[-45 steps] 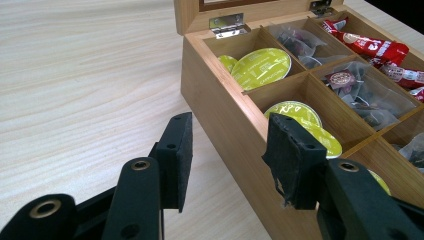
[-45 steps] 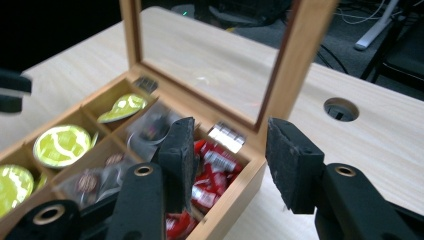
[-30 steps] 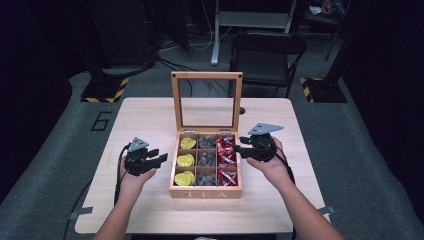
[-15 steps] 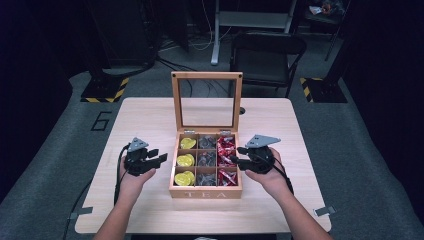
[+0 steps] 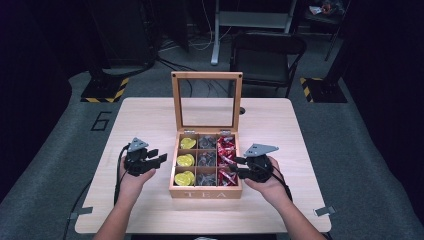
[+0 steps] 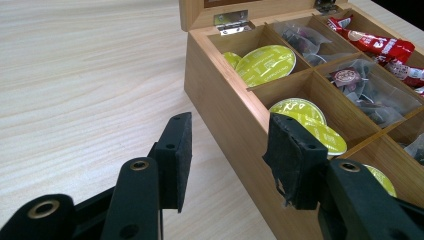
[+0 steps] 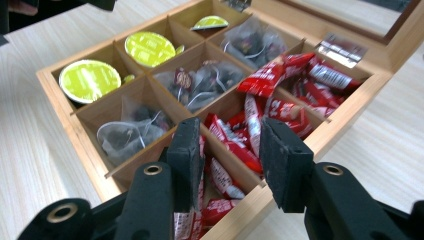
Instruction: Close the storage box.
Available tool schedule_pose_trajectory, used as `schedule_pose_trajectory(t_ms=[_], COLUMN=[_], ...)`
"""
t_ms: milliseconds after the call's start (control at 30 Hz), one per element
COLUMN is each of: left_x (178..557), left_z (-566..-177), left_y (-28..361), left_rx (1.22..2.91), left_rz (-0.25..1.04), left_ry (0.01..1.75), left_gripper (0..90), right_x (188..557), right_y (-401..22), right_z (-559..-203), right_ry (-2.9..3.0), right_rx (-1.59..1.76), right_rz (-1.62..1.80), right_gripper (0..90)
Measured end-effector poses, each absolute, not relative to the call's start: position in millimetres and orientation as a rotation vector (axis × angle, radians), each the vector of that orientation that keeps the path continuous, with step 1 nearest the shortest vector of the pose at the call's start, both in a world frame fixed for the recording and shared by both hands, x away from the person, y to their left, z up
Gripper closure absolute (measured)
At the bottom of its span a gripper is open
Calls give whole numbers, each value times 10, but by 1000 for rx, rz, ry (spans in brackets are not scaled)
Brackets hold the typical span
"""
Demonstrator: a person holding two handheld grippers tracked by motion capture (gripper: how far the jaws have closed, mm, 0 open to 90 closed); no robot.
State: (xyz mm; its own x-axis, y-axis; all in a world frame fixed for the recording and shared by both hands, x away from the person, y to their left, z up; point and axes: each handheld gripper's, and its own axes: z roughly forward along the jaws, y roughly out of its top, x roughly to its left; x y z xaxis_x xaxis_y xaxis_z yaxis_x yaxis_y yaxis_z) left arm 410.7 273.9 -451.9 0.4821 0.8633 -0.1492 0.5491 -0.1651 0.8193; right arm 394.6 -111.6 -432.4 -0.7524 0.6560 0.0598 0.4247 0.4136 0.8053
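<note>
Open wooden tea box (image 5: 205,192) on the table (image 5: 300,135), with its glass lid (image 5: 206,77) standing up at the back. Nine little rooms inside. Yellow round pods (image 5: 186,160) down the left row, dark tea bags (image 5: 206,160) down the middle row, red packets (image 5: 226,150) down the right row.

At the right side of the box: the right gripper (image 5: 239,167), held in a hand. Lower now than a second ago, and closer in over the box's right wall. Pointing at the red packets (image 7: 235,145) in the front right room. Jaws have just been closing, but not shut yet. Some red packets and a thin wood wall in the gap between the two black pads (image 7: 187,150). No pad pressing on anything, as far as can be seen. So nothing grabbed yet.

At the left side of the box: the left gripper (image 5: 161,157), parked low beside the left wall. Same spot as a second ago. Jaws partly apart and empty, with the top of the box's left wall in the gap, seen from the left gripper view (image 6: 227,130). Yellow pods (image 6: 265,65) just past that wall, untouched.

What this likely means: going for a red packet from the front right room. Next, probably a bit lower, then a squeeze on just one packet. Tricky part: packets piled on each other, so maybe two picked up at once, or a pad bumping the thin wood wall.
</note>
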Motion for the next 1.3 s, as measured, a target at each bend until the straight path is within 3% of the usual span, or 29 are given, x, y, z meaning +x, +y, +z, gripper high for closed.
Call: schedule_pose_trajectory(t_ms=[767, 1300], left_x=[4102, 4101], left_z=[-4531, -4531], left_y=[2766, 2770], left_rx=[1850, 1851], left_rz=[441, 442], left_ry=[1190, 1188], left_gripper=[532, 532], right_x=[3871, 3877], right_y=[-909, -883], right_z=[-4580, -4695], right_ry=[2511, 2540], right_rx=[917, 900], right_rz=[1212, 1162], right_gripper=[580, 721])
